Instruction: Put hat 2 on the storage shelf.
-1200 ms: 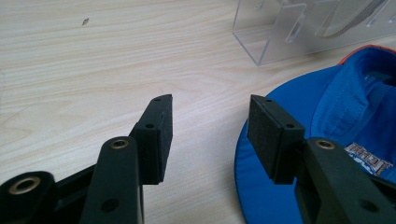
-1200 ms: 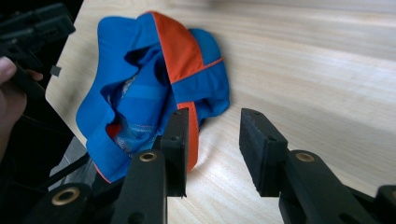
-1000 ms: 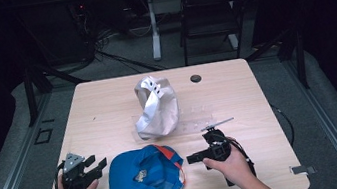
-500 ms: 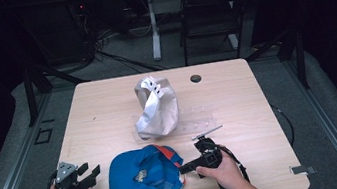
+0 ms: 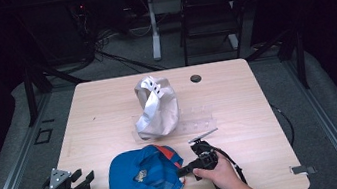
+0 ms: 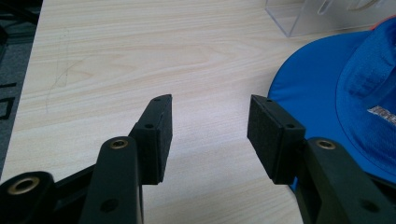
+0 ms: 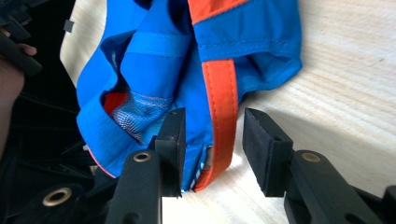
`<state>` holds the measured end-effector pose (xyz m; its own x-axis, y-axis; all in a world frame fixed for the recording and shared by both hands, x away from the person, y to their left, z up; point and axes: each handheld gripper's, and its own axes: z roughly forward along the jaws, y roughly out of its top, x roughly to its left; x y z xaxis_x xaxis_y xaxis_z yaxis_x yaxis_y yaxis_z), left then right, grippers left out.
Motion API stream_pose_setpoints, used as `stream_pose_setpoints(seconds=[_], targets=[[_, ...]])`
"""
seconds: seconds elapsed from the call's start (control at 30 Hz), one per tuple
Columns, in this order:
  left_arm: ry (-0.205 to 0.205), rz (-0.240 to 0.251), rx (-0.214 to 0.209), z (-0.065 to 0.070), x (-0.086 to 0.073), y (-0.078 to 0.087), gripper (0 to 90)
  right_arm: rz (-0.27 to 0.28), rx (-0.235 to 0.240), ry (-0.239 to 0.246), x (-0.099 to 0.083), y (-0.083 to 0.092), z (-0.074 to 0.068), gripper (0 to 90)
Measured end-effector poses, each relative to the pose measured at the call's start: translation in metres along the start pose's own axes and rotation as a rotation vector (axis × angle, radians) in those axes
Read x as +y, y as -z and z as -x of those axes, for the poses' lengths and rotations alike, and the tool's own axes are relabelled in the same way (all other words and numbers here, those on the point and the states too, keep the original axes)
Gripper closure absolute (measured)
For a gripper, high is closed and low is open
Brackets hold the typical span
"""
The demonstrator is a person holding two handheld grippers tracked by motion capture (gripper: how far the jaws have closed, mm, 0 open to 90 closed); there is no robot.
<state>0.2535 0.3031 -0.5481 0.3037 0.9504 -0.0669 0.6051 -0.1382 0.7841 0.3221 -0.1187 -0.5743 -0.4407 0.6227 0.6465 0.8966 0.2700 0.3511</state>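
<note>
A blue cap (image 5: 141,177) with an orange strap lies upside down near the table's front edge. My right gripper (image 5: 182,172) is at its right rim. In the right gripper view the jaws (image 7: 212,135) stand open around the cap's (image 7: 154,60) back edge, with the orange strap (image 7: 223,107) between the pads and a gap to the right pad. My left gripper (image 5: 84,177) is low over bare wood at the front left, open and empty. In the left gripper view its pads (image 6: 210,135) stand just left of the cap's blue brim (image 6: 327,98).
A white cap (image 5: 155,106) sits on a clear stand (image 5: 195,120) at mid table. The stand's corner (image 6: 303,18) is seen beyond the brim. A small black disc (image 5: 196,78) lies at the back. A chair (image 5: 207,13) stands behind the table (image 5: 103,109).
My right gripper came down and leftward onto the cap's rim. My left gripper drew back toward the front left corner. The caps stayed put.
</note>
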Motion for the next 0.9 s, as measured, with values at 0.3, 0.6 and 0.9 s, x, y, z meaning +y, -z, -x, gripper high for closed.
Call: stream_pose_setpoints(seconds=[0.3, 0.6, 0.9], targets=[[-0.004, 0.007, 0.0, 0.0, 0.0, -0.001, 50.6, 0.001, 0.086, -0.054, -0.001, 0.002, 0.004, 66.2], [-0.012, 0.004, 0.004, 0.001, 0.001, -0.001, 50.6, 0.002, 0.114, -0.058, -0.002, 0.006, 0.001, 76.6], [-0.015, 0.002, 0.001, 0.002, 0.002, -0.001, 50.6, 0.012, 0.121, -0.089, -0.001, 0.013, 0.0, 77.7]])
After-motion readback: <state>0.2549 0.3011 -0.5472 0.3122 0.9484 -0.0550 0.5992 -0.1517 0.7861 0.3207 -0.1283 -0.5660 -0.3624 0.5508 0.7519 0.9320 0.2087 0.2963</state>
